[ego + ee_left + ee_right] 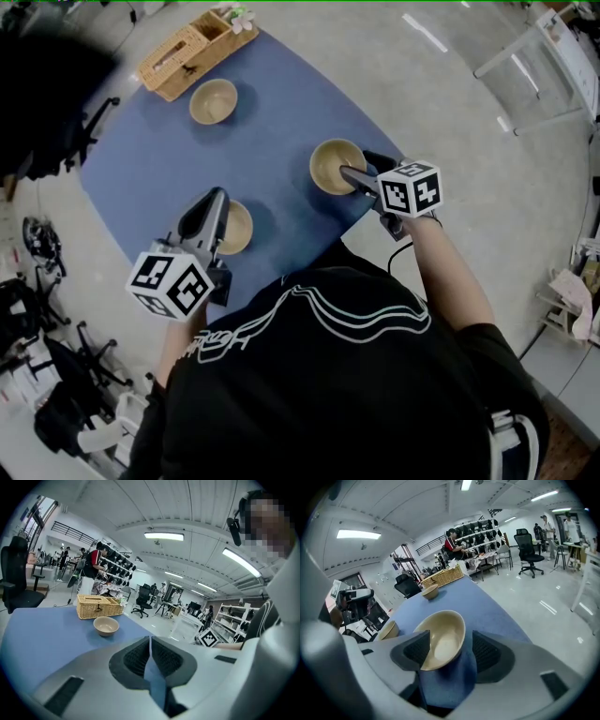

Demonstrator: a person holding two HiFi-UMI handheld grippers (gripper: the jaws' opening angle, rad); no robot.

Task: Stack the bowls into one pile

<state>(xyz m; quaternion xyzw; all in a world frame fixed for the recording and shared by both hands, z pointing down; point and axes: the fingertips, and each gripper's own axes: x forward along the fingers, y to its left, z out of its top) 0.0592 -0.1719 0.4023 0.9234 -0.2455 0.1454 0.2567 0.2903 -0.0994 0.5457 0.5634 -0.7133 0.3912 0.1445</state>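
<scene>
At the right edge of the blue table (281, 122), the right gripper (449, 644) slants down from an outstretched forearm. Its fingers stand apart with a tan bowl (330, 164) between them, one finger at the rim and the other clear of it. The left gripper (150, 654), held closer to the body, points forward and slightly down just beside a second bowl (238, 228), its fingers closed together on nothing. A third bowl (106, 626) sits farther off, near a wicker basket (96, 606).

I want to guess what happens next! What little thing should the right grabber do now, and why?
Probably close the right gripper on the bowl: its rim sits between the open jaws, not yet pinched.
</scene>
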